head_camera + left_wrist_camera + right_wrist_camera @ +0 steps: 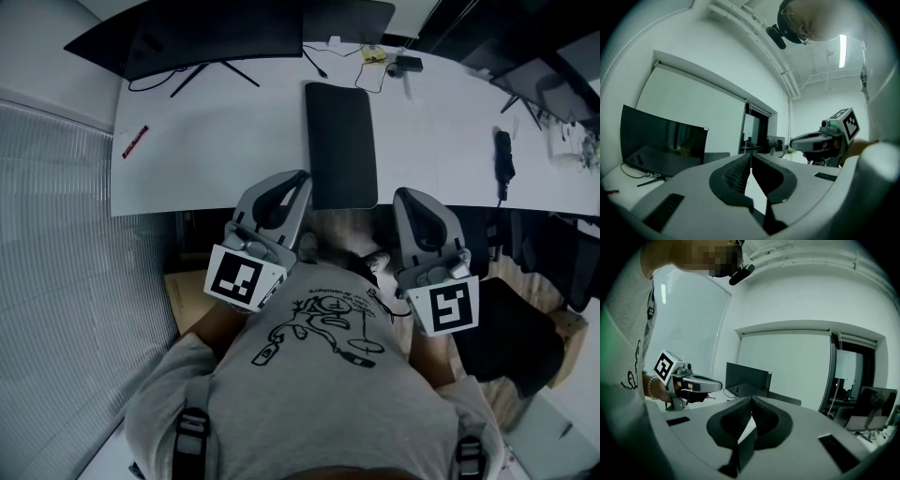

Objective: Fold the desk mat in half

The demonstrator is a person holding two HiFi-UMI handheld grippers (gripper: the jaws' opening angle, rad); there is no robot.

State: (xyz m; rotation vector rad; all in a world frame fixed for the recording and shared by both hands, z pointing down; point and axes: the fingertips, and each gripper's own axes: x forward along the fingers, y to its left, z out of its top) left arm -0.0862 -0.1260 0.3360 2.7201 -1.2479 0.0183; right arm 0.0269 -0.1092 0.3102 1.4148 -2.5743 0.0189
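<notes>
The desk mat (340,145) is lying between the left tool (296,181) and right tool (404,197). Both are pinching shut, empty.

left gripper (751,155) closed and empty, monitor (663,145) beyond

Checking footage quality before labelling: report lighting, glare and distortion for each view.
Head view: even light, sharp, mat dark on the white desk. Left gripper view: strong fisheye, black corners, ceiling lamp glaring. Right gripper view: same fisheye, foreground shadowed.
</notes>
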